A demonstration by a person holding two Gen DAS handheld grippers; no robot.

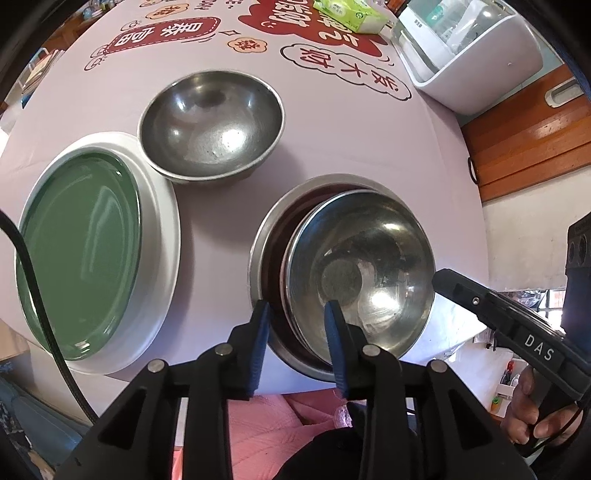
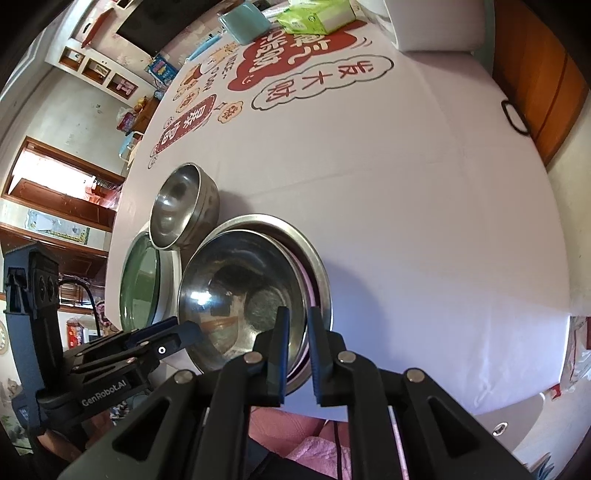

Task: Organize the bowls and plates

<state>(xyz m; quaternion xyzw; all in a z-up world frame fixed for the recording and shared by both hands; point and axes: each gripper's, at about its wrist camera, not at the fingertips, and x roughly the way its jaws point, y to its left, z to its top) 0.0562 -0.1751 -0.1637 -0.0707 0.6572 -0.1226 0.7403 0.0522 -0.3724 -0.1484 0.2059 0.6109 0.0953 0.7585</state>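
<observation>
A steel bowl [image 1: 369,258] [image 2: 236,280] lies tilted in a stack, inside a dark pinkish bowl [image 2: 309,275] and a wider steel bowl [image 1: 266,229]. My left gripper [image 1: 297,314] [image 2: 188,328] straddles the stack's near-left rim with its blue pads apart, so it is open. My right gripper [image 2: 298,321] [image 1: 443,280] is shut on the top bowl's right rim. A separate steel bowl [image 1: 210,125] [image 2: 177,206] stands behind. A green plate [image 1: 81,251] [image 2: 142,280] rests on a white plate [image 1: 162,236] at the left.
A green tissue pack [image 1: 347,14] [image 2: 317,14] and a white appliance [image 1: 469,55] sit at the table's far side, with a teal box [image 2: 243,22] beside them. Wooden furniture [image 1: 524,140] stands right of the table. The printed tablecloth's near edge runs just below the stack.
</observation>
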